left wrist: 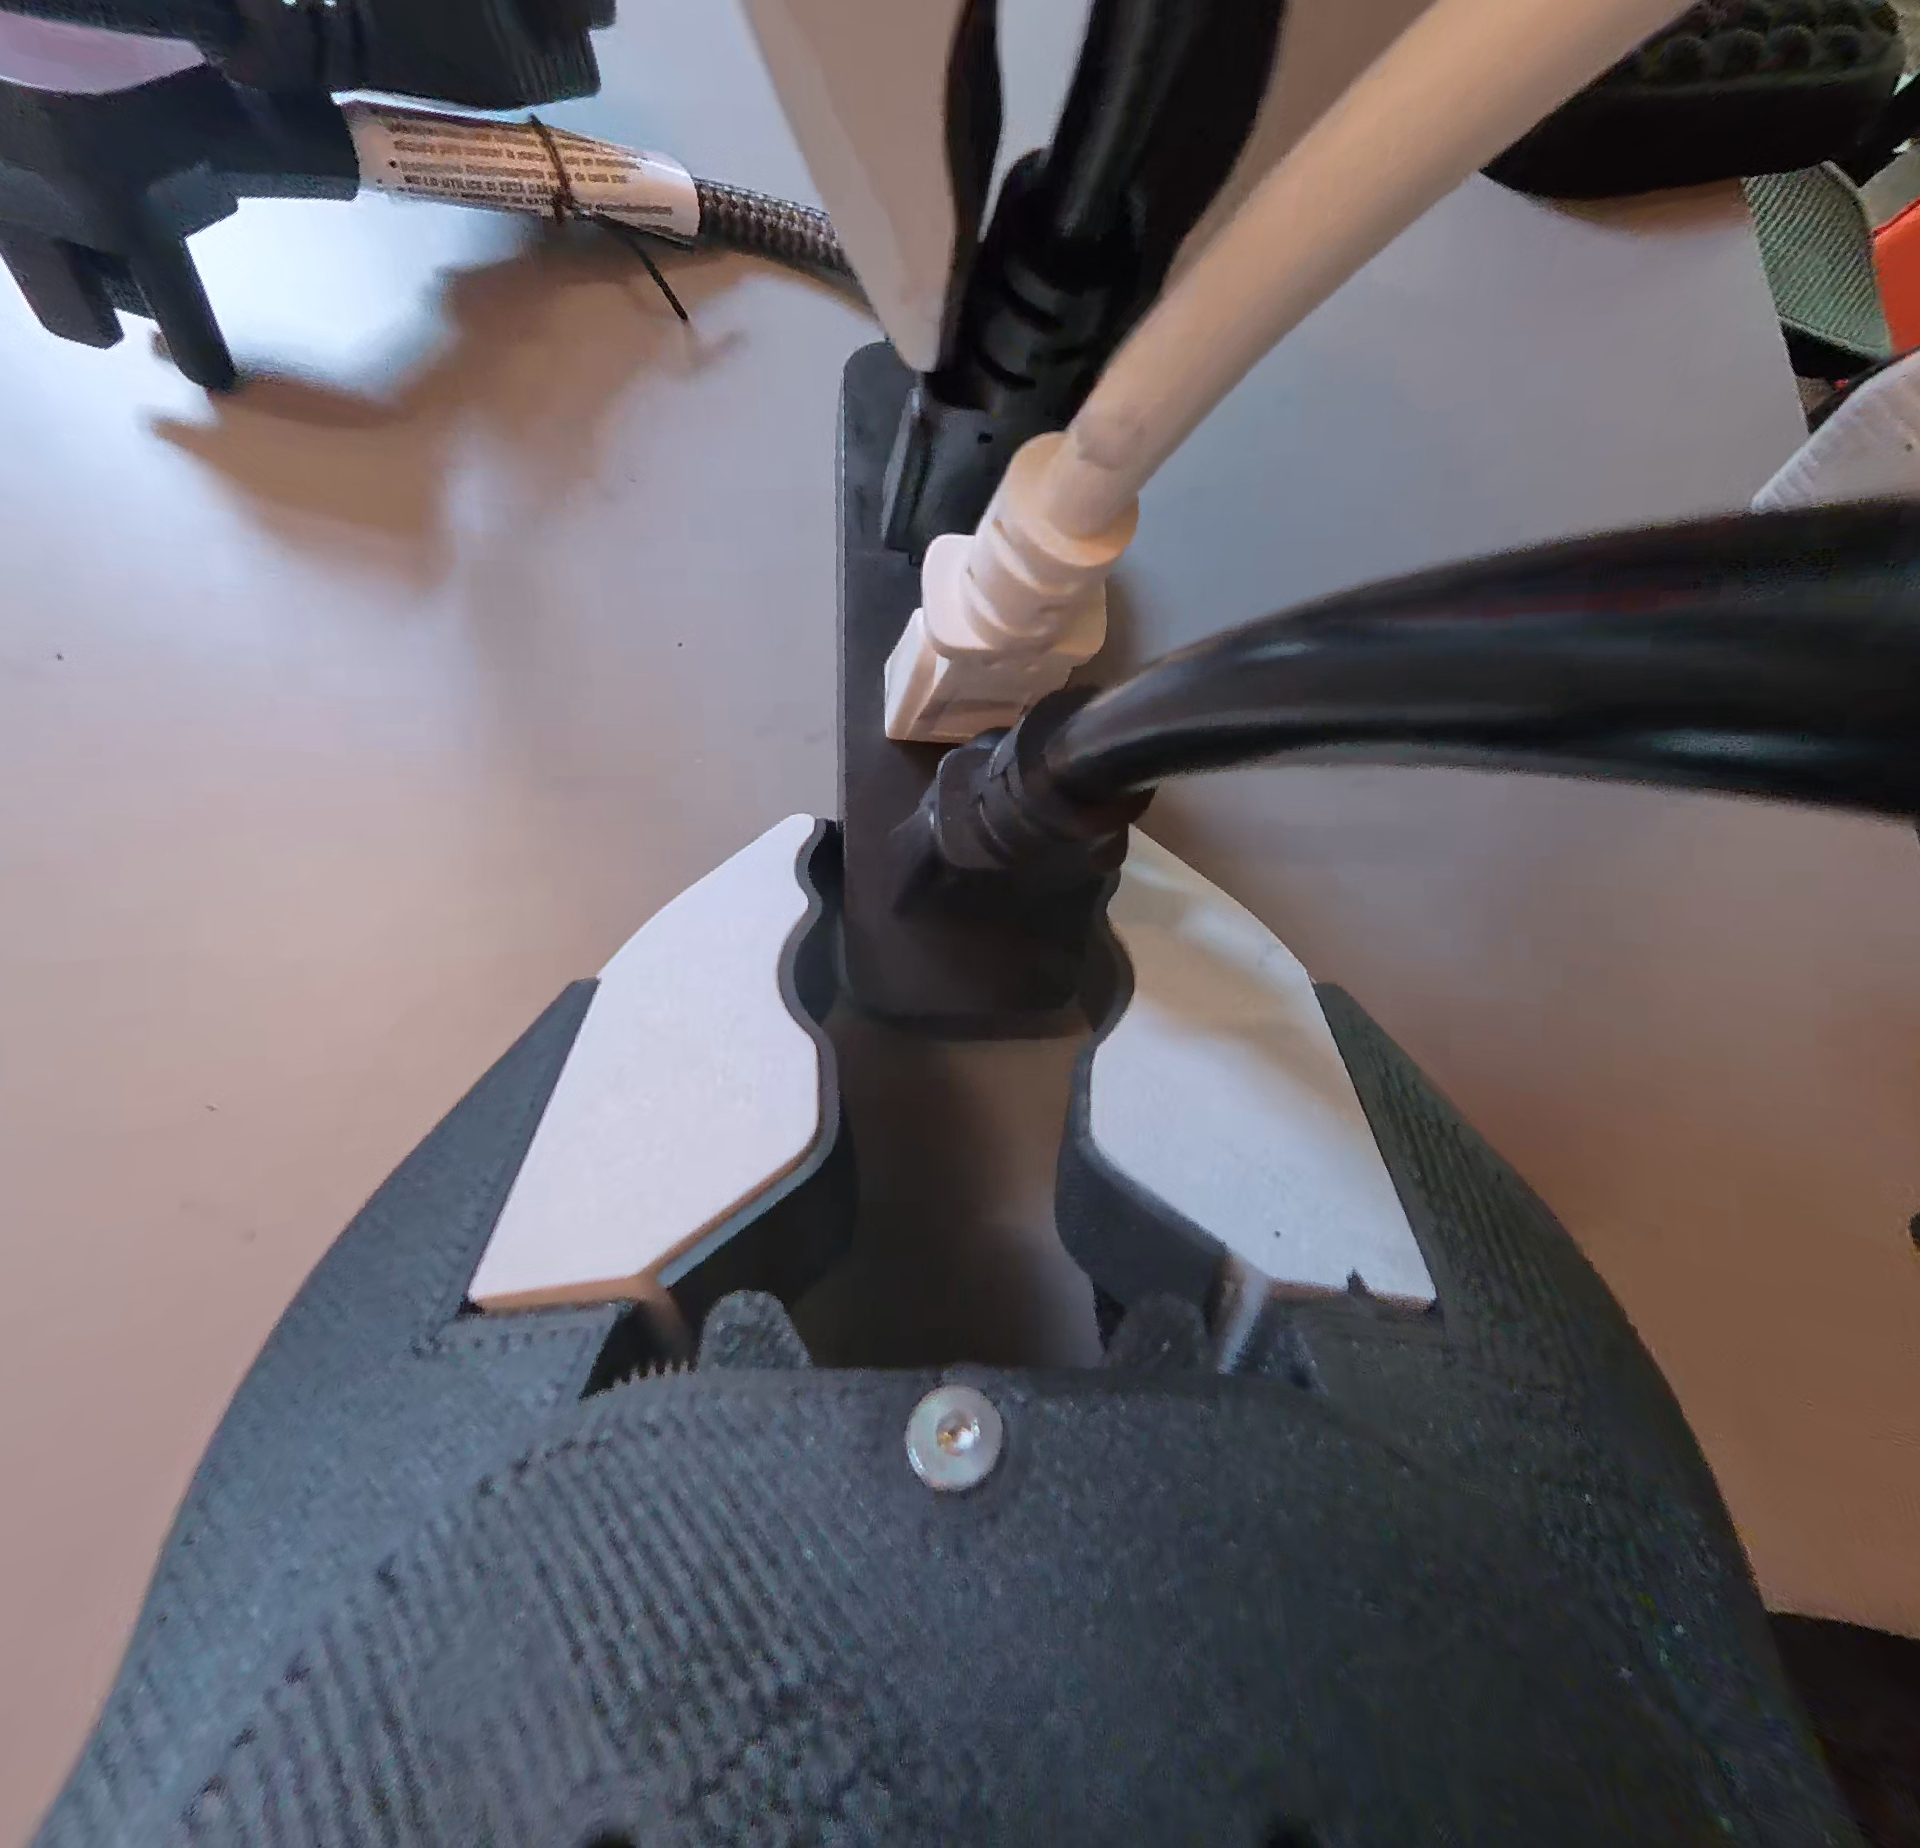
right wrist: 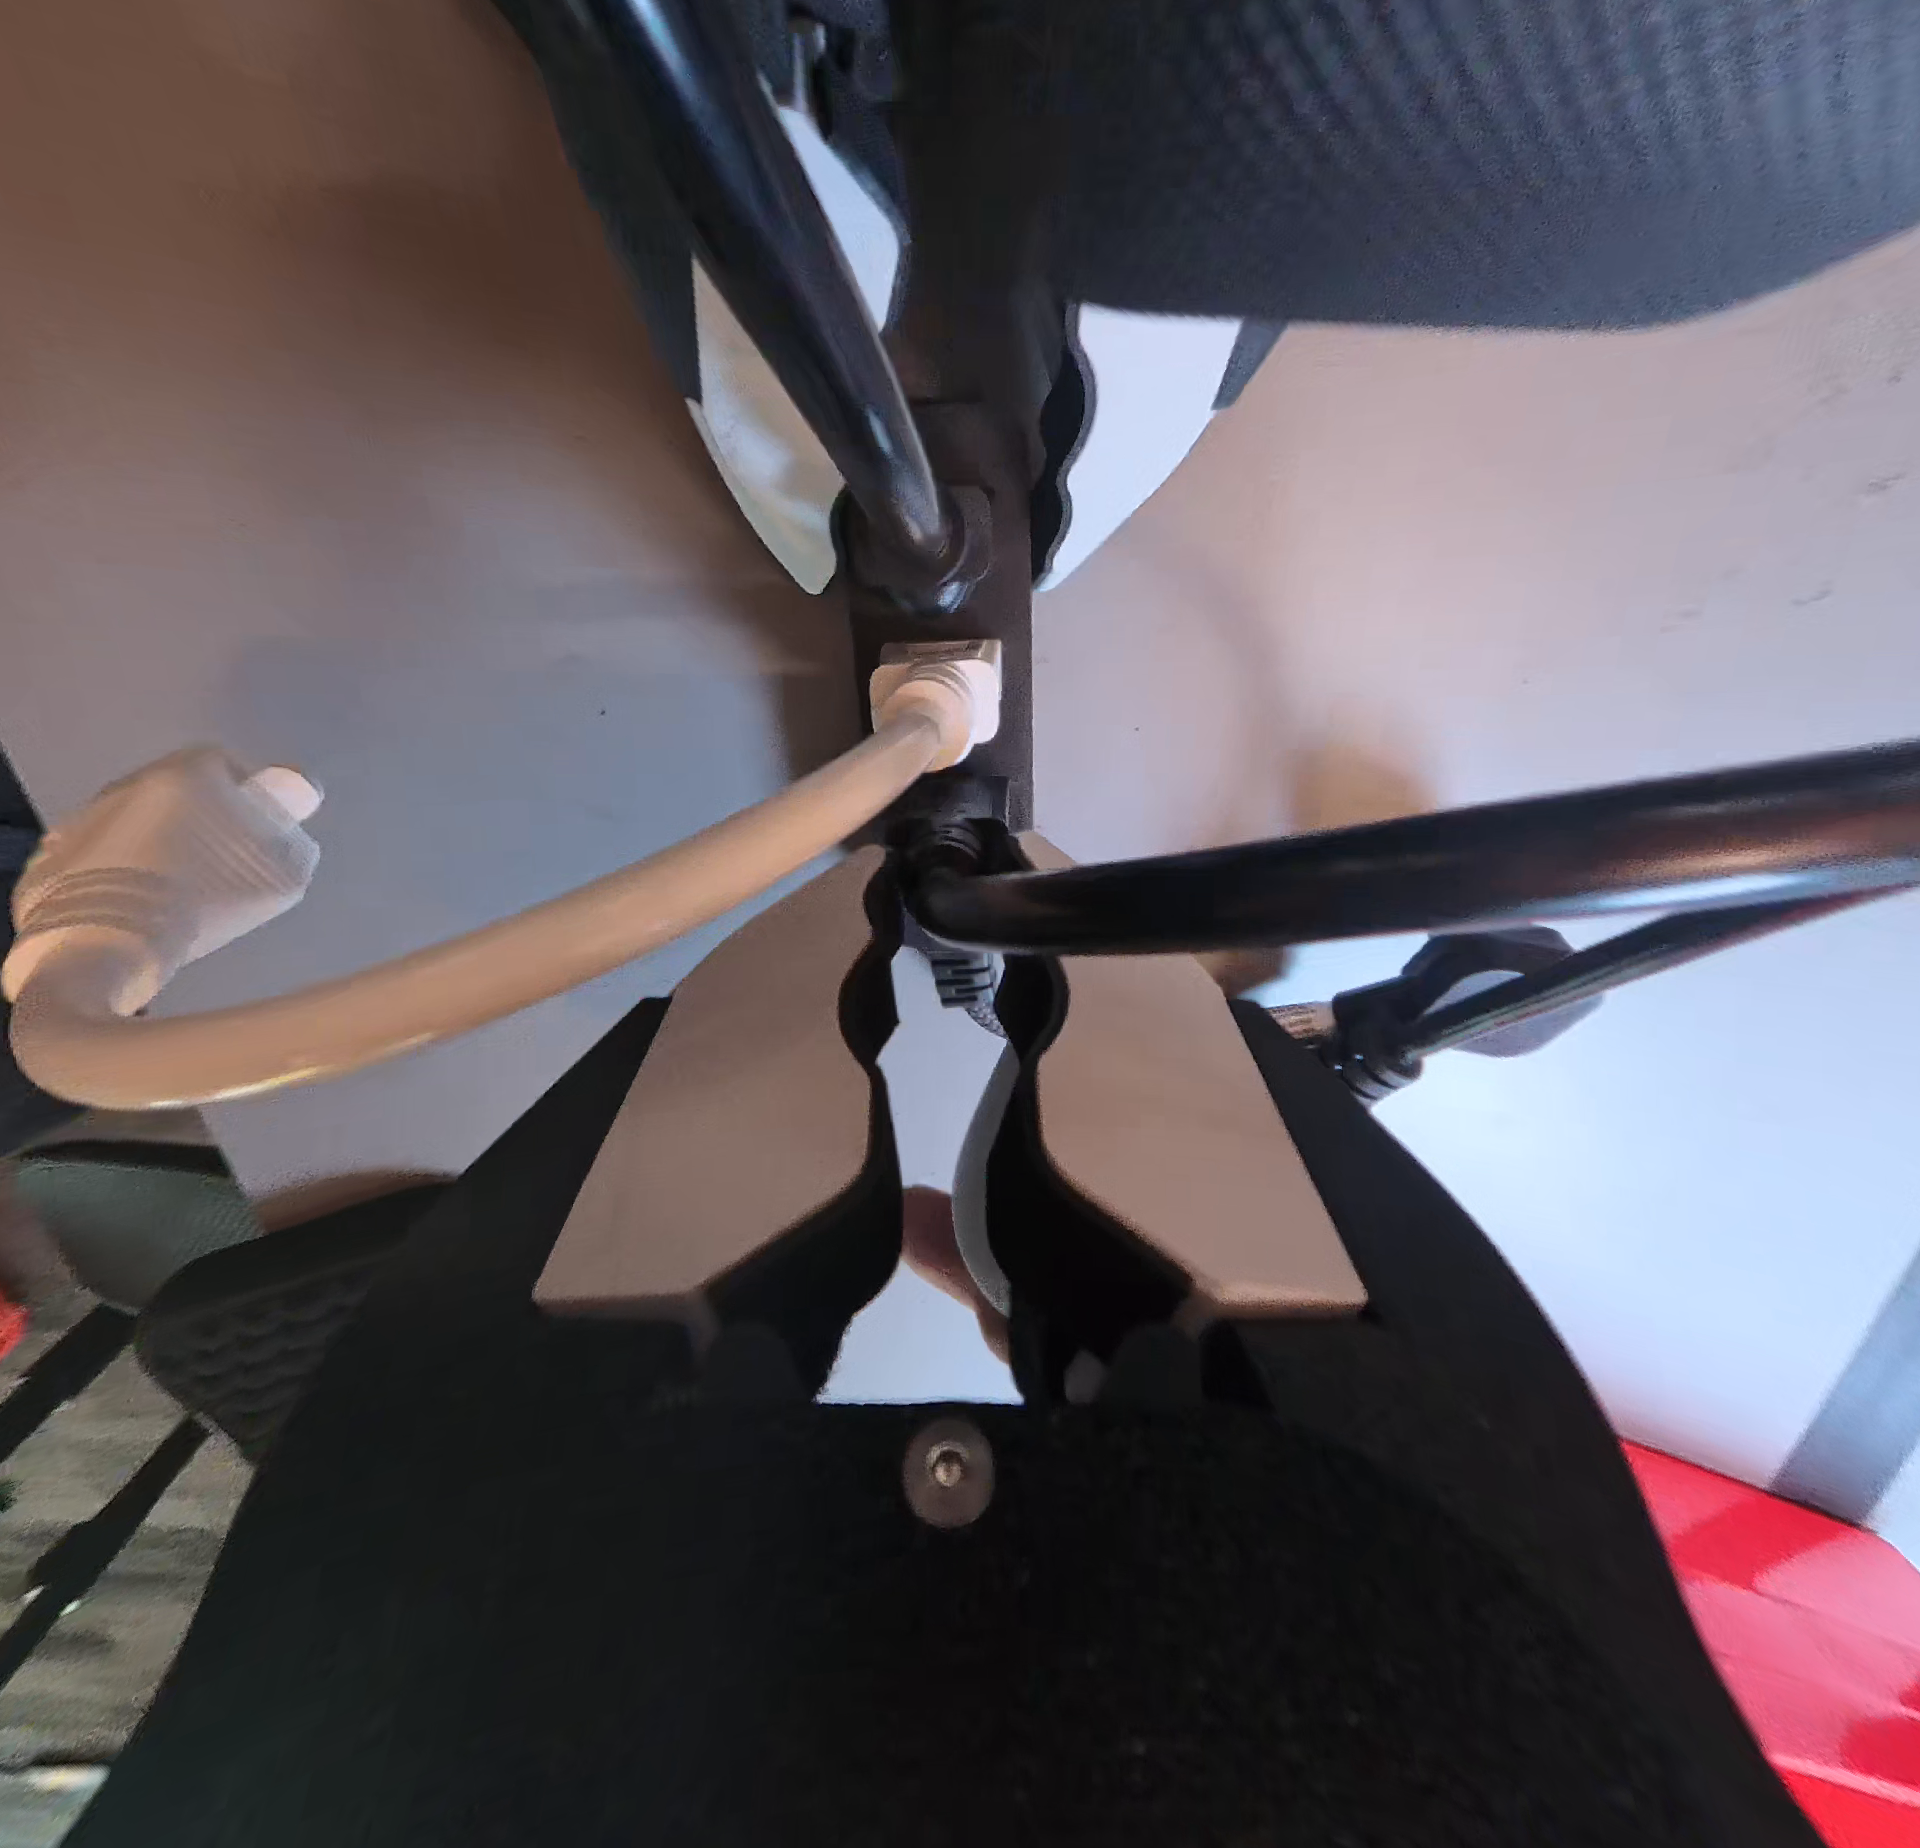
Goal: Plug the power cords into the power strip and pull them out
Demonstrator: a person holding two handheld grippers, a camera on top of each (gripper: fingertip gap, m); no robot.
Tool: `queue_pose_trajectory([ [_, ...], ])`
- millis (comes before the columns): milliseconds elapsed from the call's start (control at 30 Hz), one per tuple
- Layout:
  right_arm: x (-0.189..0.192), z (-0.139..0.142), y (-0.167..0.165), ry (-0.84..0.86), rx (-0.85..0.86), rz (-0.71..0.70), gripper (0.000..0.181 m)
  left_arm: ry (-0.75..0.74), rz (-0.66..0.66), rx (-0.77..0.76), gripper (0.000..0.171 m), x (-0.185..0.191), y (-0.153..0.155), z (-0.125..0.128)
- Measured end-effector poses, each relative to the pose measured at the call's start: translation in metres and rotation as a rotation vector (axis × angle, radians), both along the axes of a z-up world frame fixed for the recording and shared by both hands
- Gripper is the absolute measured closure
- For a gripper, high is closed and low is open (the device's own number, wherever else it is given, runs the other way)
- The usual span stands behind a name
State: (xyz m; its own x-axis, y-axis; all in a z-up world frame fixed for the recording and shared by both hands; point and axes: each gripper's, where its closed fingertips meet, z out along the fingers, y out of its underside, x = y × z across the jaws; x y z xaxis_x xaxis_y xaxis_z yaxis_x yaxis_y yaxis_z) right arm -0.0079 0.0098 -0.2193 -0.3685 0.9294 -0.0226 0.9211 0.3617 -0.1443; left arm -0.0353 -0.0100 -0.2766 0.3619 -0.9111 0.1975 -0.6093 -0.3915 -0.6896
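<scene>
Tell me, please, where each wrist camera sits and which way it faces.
Left wrist view: sits on the left tool, facing along the power strip, whose near end its fingers clamp; the right tool shows at the far end.
Right wrist view: sits on the right tool, facing back along the strip from the opposite end, apparently closed on the end black plug; the left tool shows beyond.
Shared: the strip, the white plug, both tools.
</scene>
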Motion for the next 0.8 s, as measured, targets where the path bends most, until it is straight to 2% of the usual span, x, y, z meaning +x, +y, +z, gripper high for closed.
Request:
queue_pose_trajectory([
  [100, 0.0029, 0.0000, -0.0047, 0.013, 0.088, 0.036, 0.163, -0.001, 0.005, 0.001, 0.126, -0.0001, -0.0001, -0.0001],
  [167, 0.0008, 0.0000, -0.0022, 0.023, 0.047, 0.009, 0.163, 0.000, 0.000, 0.001, 0.126, -0.0001, 0.0002, 0.0000],
  [267, 0.0026, 0.0000, -0.0046, 0.039, 0.085, 0.025, 0.163, -0.006, 0.005, 0.001, 0.126, 0.0000, -0.0001, 0.0001],
  [400, 0.0000, 0.0002, -0.0010, 0.057, 0.015, -0.008, 0.162, -0.007, 0.003, 0.002, 0.126, -0.0002, 0.0000, 0.0001],
  [500, 0.0031, 0.0000, -0.0055, 0.039, 0.102, 0.028, 0.163, -0.011, 0.003, 0.000, 0.126, -0.0001, -0.0002, 0.0001],
  [600, 0.0007, 0.0000, -0.0026, 0.022, 0.033, 0.006, 0.162, -0.009, -0.002, -0.002, 0.126, 0.0003, -0.0005, 0.0002],
  [800, 0.0006, 0.0001, -0.0024, 0.054, 0.022, -0.003, 0.162, -0.018, 0.001, -0.004, 0.126, 0.0000, -0.0002, 0.0003],
])
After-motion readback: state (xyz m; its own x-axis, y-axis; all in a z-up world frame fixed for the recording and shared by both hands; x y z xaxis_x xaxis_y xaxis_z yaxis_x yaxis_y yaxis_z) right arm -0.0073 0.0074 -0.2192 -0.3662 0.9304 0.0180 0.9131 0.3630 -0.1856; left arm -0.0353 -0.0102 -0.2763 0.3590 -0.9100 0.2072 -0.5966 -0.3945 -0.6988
